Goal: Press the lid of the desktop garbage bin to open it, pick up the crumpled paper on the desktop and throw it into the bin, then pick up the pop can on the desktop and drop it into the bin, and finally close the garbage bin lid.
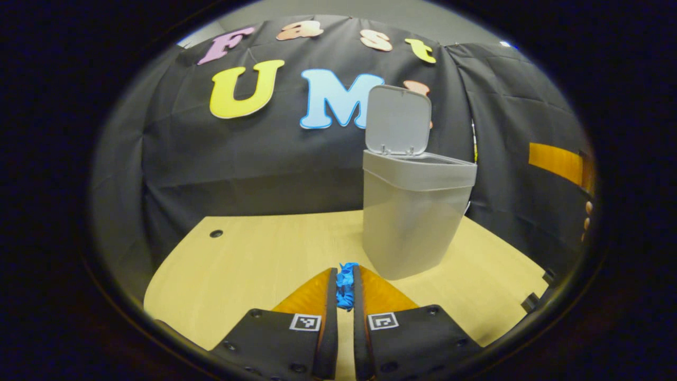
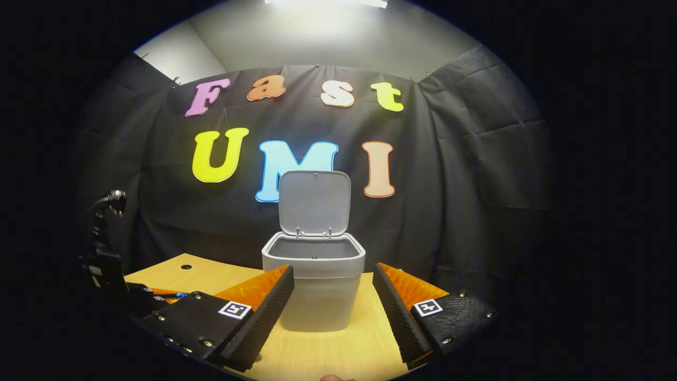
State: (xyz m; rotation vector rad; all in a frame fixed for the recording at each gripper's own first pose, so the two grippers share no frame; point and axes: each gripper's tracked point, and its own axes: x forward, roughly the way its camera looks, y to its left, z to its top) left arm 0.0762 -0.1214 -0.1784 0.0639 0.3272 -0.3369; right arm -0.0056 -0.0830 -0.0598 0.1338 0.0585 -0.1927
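- Left gripper (image 1: 345,288), low over the wooden desk (image 1: 254,264), clenched on a small blue crumpled paper (image 1: 346,283) pinched between both fingers.
- Grey bin (image 1: 412,222) just ahead and to the right, standing on the desk, lid (image 1: 398,120) raised upright.
- Right gripper (image 2: 332,296) released, fingers spread wide, facing the open bin (image 2: 314,280).
- Left gripper (image 2: 113,286) seen far left.

- A black cloth wall (image 2: 455,174) hangs all the way around the back and sides of the booth. It has folds and wrinkles.
- Above the cloth is a plain grey wall (image 2: 328,42).
- A bright light (image 2: 325,3) shines at the very top.
- The table (image 1: 254,259) is light yellow wood with a small dark round hole (image 1: 216,233) near its far left corner.
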